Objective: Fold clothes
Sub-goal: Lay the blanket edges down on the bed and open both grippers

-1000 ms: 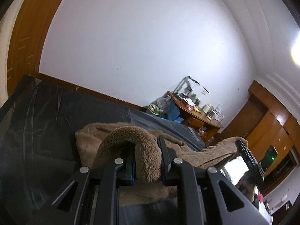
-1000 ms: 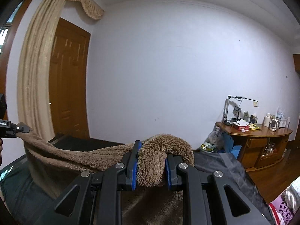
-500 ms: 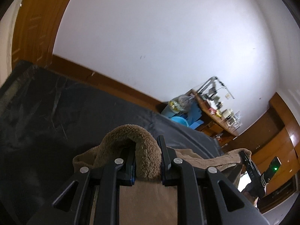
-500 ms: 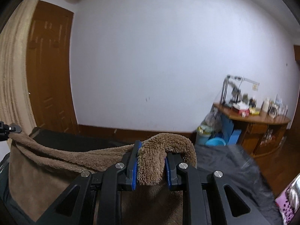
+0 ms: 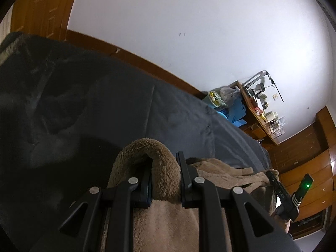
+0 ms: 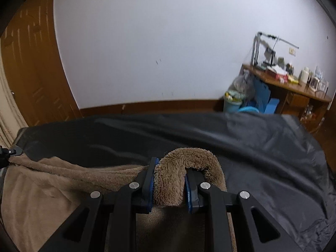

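Lower now than a second ago: both cameras tilted down toward the dark grey quilted bed cover, where before mostly white wall and ceiling filled the views. Left two-finger black gripper clenched on a thick roll of the brown fleecy garment, pile bulging up between the jaws. Right black gripper with blue pads likewise clamped on another fold of that same fleece, one loop curling over the right-hand finger. Garment strung between the two grips, top edge sagging slightly, body draped down and seemingly settling onto the cover; seen from the right wrist camera, a broad brown panel spread at lower left. Earlier, edge held high and taut against the wall, with a hanging drop beneath; by now, hem brought close to the bed surface, much more dark cover visible beyond the fingers.

Judged from that: a carry-and-lay motion well under way, either spreading the piece flat for folding or bringing one held edge over to meet the cloth below. Hard to tell which, since the lower layers stay hidden under the grippers. Wooden desk with clutter and blue bin well apart, at the far wall, no obstacle. Worth watching: thick pile bunching in the jaws and dragging the edge crooked on release.
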The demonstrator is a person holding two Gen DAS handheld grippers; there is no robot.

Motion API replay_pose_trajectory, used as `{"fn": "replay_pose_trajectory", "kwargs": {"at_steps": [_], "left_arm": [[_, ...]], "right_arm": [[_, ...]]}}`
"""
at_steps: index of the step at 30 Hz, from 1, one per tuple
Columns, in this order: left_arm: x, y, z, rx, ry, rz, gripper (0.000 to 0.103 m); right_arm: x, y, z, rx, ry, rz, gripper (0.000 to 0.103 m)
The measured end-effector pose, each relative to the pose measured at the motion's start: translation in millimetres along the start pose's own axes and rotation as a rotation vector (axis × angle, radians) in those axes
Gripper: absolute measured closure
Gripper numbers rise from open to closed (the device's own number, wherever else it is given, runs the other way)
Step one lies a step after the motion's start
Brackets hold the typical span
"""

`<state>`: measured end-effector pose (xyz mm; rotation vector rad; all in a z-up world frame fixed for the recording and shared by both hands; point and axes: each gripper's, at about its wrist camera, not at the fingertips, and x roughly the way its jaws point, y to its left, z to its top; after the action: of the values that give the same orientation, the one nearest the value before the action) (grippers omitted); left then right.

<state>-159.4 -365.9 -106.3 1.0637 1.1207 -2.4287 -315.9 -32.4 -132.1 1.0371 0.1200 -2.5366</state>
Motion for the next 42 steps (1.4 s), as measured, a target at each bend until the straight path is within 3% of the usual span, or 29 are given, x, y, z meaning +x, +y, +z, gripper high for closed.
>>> {"fn": "replay_pose_trajectory", "kwargs": {"at_steps": [4, 7, 9, 10, 12, 14, 17, 20, 24, 26, 29, 31, 34, 42], "left_arm": [[3.3, 3.7, -1.8, -0.008, 0.01, -0.006, 0.076], [-17.6, 3.0, -0.1, -0.016, -0.034, -0.038, 0.061], [-31.6, 2.5, 1.1, -0.022, -0.064, -0.059, 0.041], [-38.6, 2.2, 1.7, -0.024, -0.078, -0.069, 0.036], [-52.6, 1.7, 2.8, -0.03, -0.108, -0.09, 0.021], [-66.6, 1.2, 4.0, -0.035, -0.137, -0.111, 0.021], [-79.4, -7.0, 0.9, -0.009, -0.161, -0.12, 0.02], [-69.5, -35.9, -15.6, 0.111, -0.128, -0.064, 0.019], [-56.4, -74.5, -37.6, 0.271, -0.083, 0.01, 0.019], [-35.8, -80.7, -46.1, 0.301, -0.051, 0.073, 0.019], [-12.5, -68.8, -51.9, 0.265, -0.01, 0.177, 0.019], [1.3, -51.3, -49.7, 0.199, 0.022, 0.183, 0.019], [2.5, -44.4, -50.7, 0.18, 0.018, 0.163, 0.019], [-2.5, -52.4, -63.2, 0.212, 0.013, 0.186, 0.019]], "right_arm": [[18.5, -6.8, -4.9, 0.027, 0.073, 0.017, 0.079], [32.4, -12.0, -8.5, 0.047, 0.127, 0.029, 0.077], [25.0, -18.1, -7.9, 0.08, 0.109, 0.058, 0.076], [19.6, -21.4, -7.2, 0.098, 0.095, 0.074, 0.075], [8.7, -28.1, -6.0, 0.134, 0.066, 0.107, 0.064], [-2.2, -34.8, -4.7, 0.17, 0.037, 0.14, 0.042], [-22.0, -37.5, -0.8, 0.192, -0.021, 0.167, 0.029], [-38.8, -35.6, 6.2, 0.182, -0.059, 0.191, 0.029], [-20.1, -2.7, 1.0, 0.04, 0.014, 0.15, 0.029], [-8.8, 15.2, -2.3, -0.038, 0.056, 0.125, 0.029], [12.0, 39.2, -9.1, -0.142, 0.124, 0.08, 0.029], [28.0, 40.8, -17.2, -0.164, 0.166, 0.037, 0.029], [50.0, 32.3, -28.3, -0.148, 0.238, 0.015, 0.029], [56.7, 30.4, -34.5, -0.166, 0.228, 0.001, 0.023]]}}
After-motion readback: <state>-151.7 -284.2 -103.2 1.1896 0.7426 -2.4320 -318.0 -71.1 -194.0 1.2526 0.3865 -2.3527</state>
